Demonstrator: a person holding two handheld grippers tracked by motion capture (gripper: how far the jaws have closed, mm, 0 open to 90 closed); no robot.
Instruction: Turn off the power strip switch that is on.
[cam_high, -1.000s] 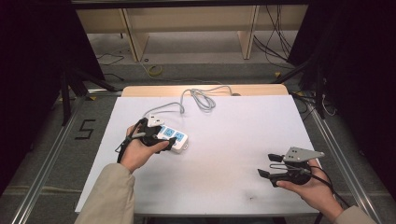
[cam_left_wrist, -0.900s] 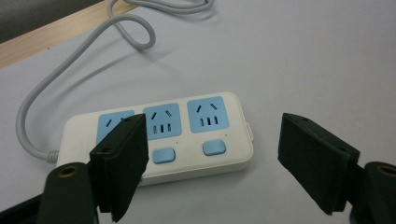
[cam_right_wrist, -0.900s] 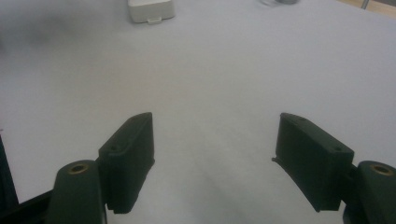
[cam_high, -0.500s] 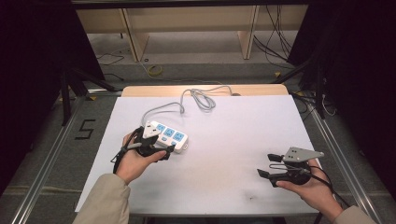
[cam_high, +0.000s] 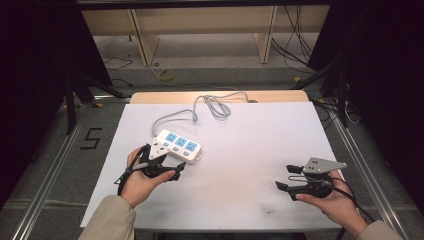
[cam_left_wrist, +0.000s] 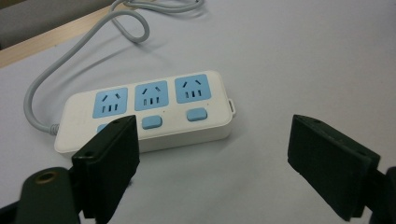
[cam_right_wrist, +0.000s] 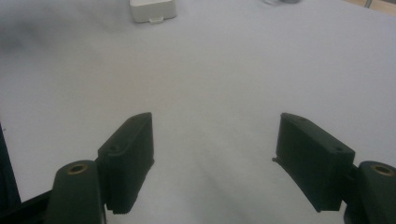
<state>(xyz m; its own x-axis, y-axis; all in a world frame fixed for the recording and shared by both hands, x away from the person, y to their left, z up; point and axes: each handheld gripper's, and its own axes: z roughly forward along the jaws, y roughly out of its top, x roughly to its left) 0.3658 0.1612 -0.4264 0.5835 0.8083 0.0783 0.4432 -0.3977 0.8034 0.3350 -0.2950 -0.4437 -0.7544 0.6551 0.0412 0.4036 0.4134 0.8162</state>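
White-topped table (cam_high: 280, 150), power strip (cam_high: 178, 145)

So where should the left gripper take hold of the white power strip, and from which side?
Judging by its pose, grip the power strip across its narrow width, on the two long side walls, near the free end away from the cable. It lies flat, sockets up, so the open left gripper would best come from above, with one jaw on each long wall.

power strip (cam_left_wrist: 144, 114): white, blue sockets (grey cable (cam_high: 200, 107)) | jaws: black
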